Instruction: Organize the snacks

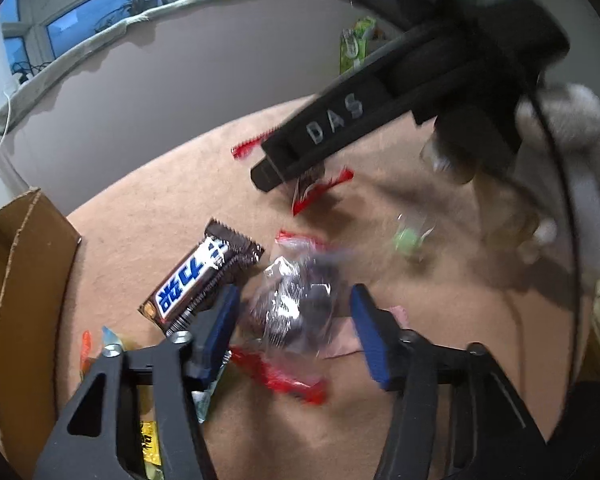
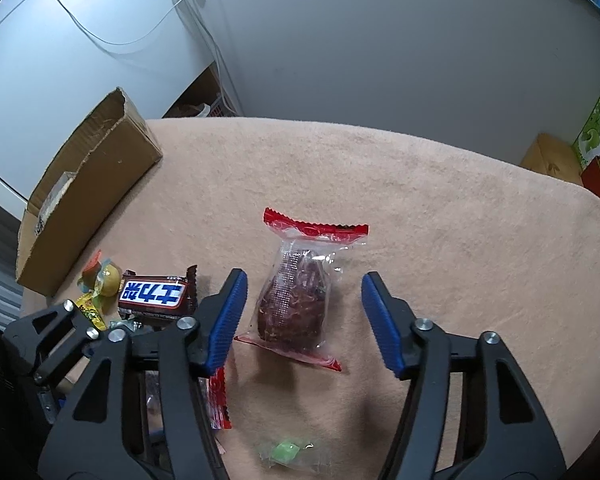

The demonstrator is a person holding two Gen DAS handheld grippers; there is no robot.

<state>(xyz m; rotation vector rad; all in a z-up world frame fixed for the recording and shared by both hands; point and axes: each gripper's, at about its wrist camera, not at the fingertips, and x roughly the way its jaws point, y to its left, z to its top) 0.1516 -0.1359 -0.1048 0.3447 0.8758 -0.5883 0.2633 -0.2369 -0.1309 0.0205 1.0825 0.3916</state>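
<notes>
Between the blue pads of my left gripper [image 1: 294, 294] lies a clear, red-ended packet of a dark snack [image 1: 296, 312], blurred, with a gap to each pad; the jaws are open. My right gripper [image 2: 305, 280] is open too, straddling a second clear packet of dark red snack [image 2: 296, 304] flat on the cloth without touching it. In the left wrist view one of the right gripper's fingers [image 1: 272, 172] hangs over that packet [image 1: 312, 194]. A brown chocolate bar with blue and white lettering [image 1: 200, 280] [image 2: 156, 294] lies to the left.
A pink cloth [image 2: 420, 200] covers the table. An open cardboard box [image 2: 92, 192] [image 1: 20, 260] stands at its left edge. A green wrapped candy [image 2: 284, 452] [image 1: 406, 240] and small yellow snacks [image 2: 100, 284] lie nearby. A green carton [image 2: 598, 128] stands far right. A light sleeve [image 1: 572, 168] holds the right gripper.
</notes>
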